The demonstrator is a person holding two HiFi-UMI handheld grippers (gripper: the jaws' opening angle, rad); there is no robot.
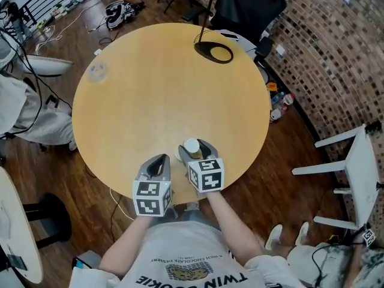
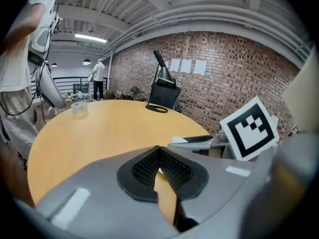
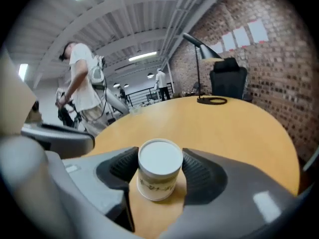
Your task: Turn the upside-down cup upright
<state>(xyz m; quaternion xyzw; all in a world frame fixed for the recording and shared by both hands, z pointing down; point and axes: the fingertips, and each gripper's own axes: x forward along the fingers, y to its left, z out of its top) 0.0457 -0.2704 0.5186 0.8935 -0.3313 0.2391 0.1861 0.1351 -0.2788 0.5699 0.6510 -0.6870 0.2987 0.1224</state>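
Observation:
A white paper cup (image 1: 191, 147) stands upside down, flat base up, near the front edge of the round wooden table (image 1: 168, 89). My right gripper (image 1: 195, 150) reaches around it from the near side. In the right gripper view the cup (image 3: 158, 176) sits between the two black pads (image 3: 199, 176), which lie against its sides with no gap showing. The cup rests on the table. My left gripper (image 1: 159, 161) hovers just to the left of the cup, apart from it. In the left gripper view its jaws (image 2: 159, 151) meet at the tips with nothing between them.
A black lamp base (image 1: 214, 52) with its pole stands at the table's far right. A small clear round thing (image 1: 97, 71) lies at the far left. A white chair (image 1: 360, 173) stands to the right of the table. A person (image 3: 82, 83) stands beyond the table's left side.

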